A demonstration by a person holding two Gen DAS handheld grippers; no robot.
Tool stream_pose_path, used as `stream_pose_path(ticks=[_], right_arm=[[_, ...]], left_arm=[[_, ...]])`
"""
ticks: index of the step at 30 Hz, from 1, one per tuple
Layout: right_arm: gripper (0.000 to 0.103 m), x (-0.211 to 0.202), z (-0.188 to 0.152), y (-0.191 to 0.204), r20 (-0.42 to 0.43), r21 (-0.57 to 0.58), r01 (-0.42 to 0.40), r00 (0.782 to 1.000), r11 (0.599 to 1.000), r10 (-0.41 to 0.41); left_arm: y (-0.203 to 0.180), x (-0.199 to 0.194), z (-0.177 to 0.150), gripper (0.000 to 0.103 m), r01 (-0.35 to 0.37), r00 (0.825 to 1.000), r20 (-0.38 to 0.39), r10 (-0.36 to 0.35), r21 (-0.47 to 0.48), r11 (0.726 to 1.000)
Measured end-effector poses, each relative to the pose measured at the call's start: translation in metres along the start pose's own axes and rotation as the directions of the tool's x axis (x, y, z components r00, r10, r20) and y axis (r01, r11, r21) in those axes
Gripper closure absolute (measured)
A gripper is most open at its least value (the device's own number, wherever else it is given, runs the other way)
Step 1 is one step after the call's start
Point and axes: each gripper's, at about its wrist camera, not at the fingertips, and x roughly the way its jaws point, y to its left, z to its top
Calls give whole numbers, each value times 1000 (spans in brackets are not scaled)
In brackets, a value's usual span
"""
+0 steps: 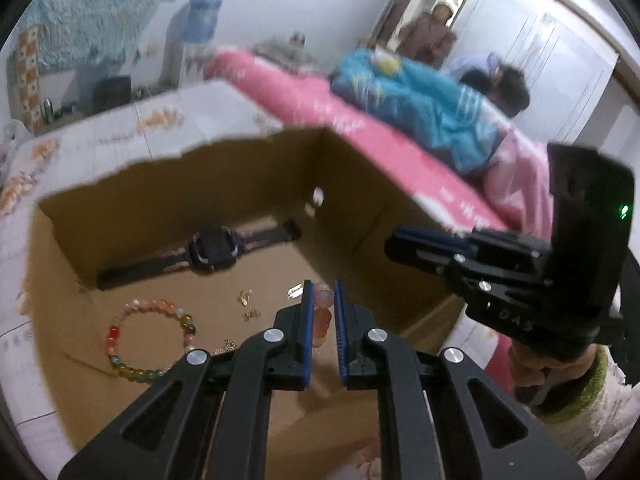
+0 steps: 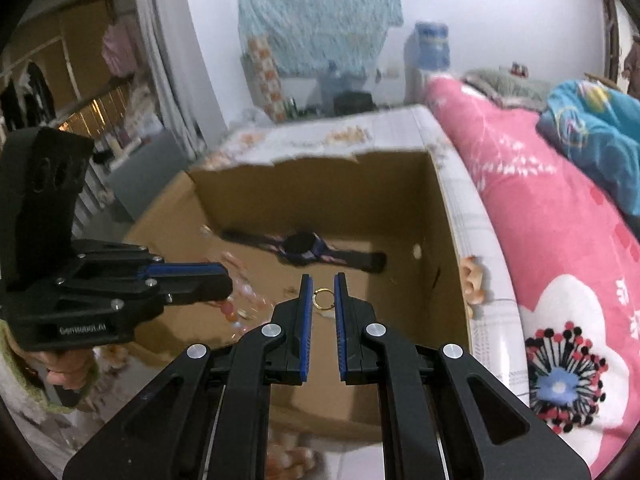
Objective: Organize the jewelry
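Observation:
An open cardboard box (image 1: pixel 160 184) lies below both grippers. On its floor are a dark purple watch (image 1: pixel 212 246), a multicoloured bead bracelet (image 1: pixel 148 340) and small gold pieces (image 1: pixel 245 297). My left gripper (image 1: pixel 322 292) is shut on an orange-pink bead bracelet (image 1: pixel 323 316) that hangs between its blue pads over the box. From the right wrist view that left gripper (image 2: pixel 224 276) is at the left, with blurred beads (image 2: pixel 240 300) dangling. My right gripper (image 2: pixel 324 284) is shut on a small gold ring (image 2: pixel 322 299) above the box floor, in front of the watch (image 2: pixel 304 252).
The box (image 2: pixel 320 192) rests on a floral cloth (image 1: pixel 120 128). A bed with a pink quilt (image 2: pixel 560 240) and a blue blanket (image 1: pixel 420 108) runs along the right. A person (image 1: pixel 434 34) stands in the far doorway. A water dispenser (image 1: pixel 200 28) stands by the wall.

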Motion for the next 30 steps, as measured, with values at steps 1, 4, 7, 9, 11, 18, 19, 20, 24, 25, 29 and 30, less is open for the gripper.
stream_pose_path(ticks=[1,4,7,9,11,18,19,20,24,25,29,30], right_arm=[[94,7,0,-2,-19,-5,7,1000,1000,-8],[89,10,0,0,-38,-25,41,998,999,-42],[78,5,1,-3,-13,-23,56,998,998,-56],[77,-2,3,-5,7,-17,68,998,998,-68],[77,-11,4,-9,33,-3,78,996,997,-78],[69,-61,3,-17,145,76,100,983,992,-110],[69,-69,1,-17,160,92,101,980,991,-115],[66,-75,-1,-17,170,104,99,979,990,-116],[52,-95,-14,-11,190,148,79,976,986,-106],[48,-97,-18,-8,186,153,70,978,986,-98],[26,-99,-34,13,152,143,41,986,989,-63],[22,-99,-38,18,144,139,38,988,990,-58]], left_arm=[[2,9,1,93,-9,1000,-26,9,-8,1000],[9,21,2,87,-12,998,-66,9,-42,999],[13,19,3,73,-7,999,-49,3,-69,998],[14,17,3,71,-8,999,-39,6,-71,997],[15,12,3,71,-11,1000,-24,9,-75,997],[7,-30,-5,61,-28,997,75,33,-62,998],[5,-38,-8,59,-32,995,95,37,-56,998],[3,-45,-9,54,-34,993,109,40,-52,998],[-8,-82,-27,28,-53,980,192,61,-43,998],[-9,-88,-30,23,-62,976,208,70,-45,997],[-22,-113,-51,5,-143,947,280,160,-81,986],[-25,-115,-54,5,-162,943,280,180,-86,983]])
